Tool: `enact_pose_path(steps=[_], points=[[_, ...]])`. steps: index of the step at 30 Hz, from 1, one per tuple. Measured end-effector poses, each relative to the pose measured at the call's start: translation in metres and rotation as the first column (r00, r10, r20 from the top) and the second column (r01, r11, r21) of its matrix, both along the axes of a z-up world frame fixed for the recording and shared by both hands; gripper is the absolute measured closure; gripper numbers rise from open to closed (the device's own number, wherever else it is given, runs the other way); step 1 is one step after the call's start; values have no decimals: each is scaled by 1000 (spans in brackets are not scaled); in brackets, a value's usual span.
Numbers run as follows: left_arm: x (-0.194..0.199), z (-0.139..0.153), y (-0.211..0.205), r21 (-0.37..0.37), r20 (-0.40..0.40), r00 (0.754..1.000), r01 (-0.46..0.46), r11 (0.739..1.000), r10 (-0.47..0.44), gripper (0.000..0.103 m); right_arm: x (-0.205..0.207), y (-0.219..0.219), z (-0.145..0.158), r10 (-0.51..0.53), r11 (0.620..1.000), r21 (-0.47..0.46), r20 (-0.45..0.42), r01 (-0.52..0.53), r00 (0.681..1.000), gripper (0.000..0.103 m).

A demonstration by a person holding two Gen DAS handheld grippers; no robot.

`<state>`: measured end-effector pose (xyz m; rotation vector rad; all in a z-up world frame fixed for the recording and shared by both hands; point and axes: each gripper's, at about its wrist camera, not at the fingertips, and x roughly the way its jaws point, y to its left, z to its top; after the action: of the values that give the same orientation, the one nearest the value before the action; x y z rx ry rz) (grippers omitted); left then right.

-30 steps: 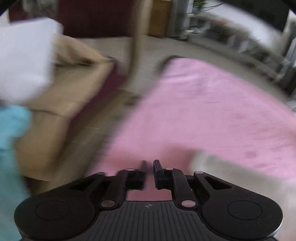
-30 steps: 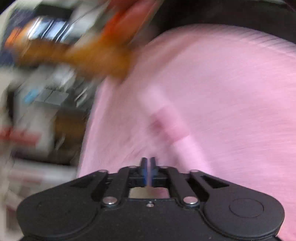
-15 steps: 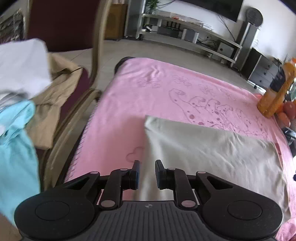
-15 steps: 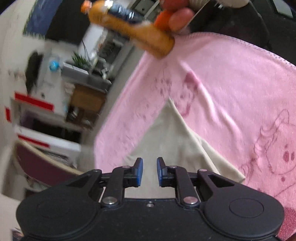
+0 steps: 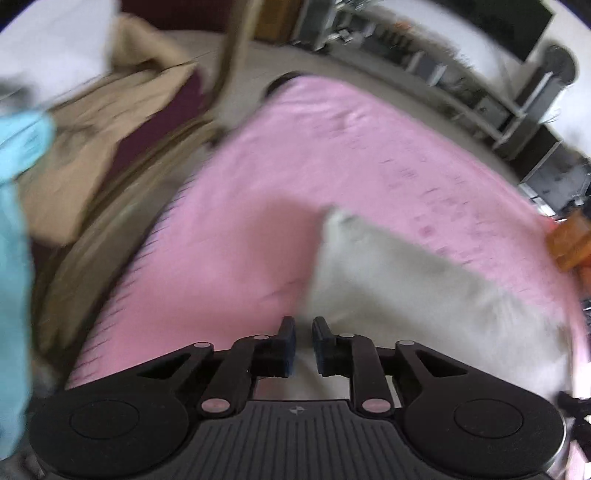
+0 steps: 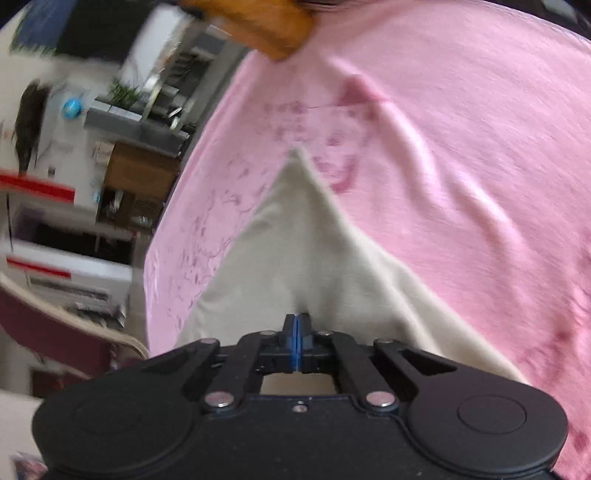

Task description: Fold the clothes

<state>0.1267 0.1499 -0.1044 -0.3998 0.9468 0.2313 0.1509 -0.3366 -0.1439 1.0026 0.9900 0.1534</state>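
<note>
The right gripper (image 6: pixel 297 332) sits low in the centre of its frame with its blue pads pressed flat together, and the cream garment (image 6: pixel 295 258) runs right up under them; whether a fold of cloth is pinched between the pads cannot be told. The left gripper (image 5: pixel 303 341) stands with a narrow gap between its pads at the bottom centre of its blurred view, nothing between them, just over the near left edge of the same garment (image 5: pixel 406 295). The garment lies on the pink towel (image 5: pixel 295 166), reaching toward the right of the left view and tapering to a point at mid-frame in the right one. A chair heaped with tan and blue clothes (image 5: pixel 74 147) fills the upper left. With only one side possibly held, a lift could drag the garment askew and bunch the towel; the orange bottle (image 6: pixel 258 26) at the towel's far edge could be knocked.
</note>
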Motion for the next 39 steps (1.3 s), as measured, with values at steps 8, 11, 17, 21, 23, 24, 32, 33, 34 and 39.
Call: enact_pose_path(steps=[8, 11, 17, 21, 23, 24, 32, 33, 34, 39], points=[[-47, 12, -3, 244, -51, 999, 13, 970, -1, 92, -48, -44, 10, -178, 967, -199, -82, 158, 981, 86], [-53, 25, -8, 189, 31, 999, 25, 982, -32, 92, -64, -43, 29, -213, 935, -292, -12, 200, 977, 86], [-32, 28, -35, 132, 137, 984, 97, 986, -115, 90, -55, -13, 25, -80, 996, -34, 110, 84, 991, 86], [-20, 4, -34, 120, 27, 995, 97, 988, -101, 84, -32, 3, 13, -15, 999, -28, 75, 17, 997, 86], [-29, 5, -27, 139, -6, 995, 99, 985, -99, 80, -30, 1, 3, -16, 997, -73, 4, 17, 1000, 98], [-35, 5, -23, 133, -21, 995, 96, 986, -94, 79, -32, -4, 1, -20, 997, -76, -19, 18, 1000, 102], [-83, 8, -16, 250, -133, 991, 33, 968, 0, 80, -78, -32, 15, -133, 961, -257, -123, 98, 983, 98], [-88, 11, -16, 247, -115, 993, 18, 969, 11, 87, -90, -33, 17, -148, 954, -281, -122, 108, 981, 96], [-93, 15, -16, 245, -96, 995, 4, 970, 21, 89, -100, -33, 19, -154, 950, -290, -105, 118, 982, 92], [-98, 30, -12, 48, 66, 997, 46, 998, -49, 88, -106, -30, 24, -106, 987, -118, 32, 109, 994, 89]])
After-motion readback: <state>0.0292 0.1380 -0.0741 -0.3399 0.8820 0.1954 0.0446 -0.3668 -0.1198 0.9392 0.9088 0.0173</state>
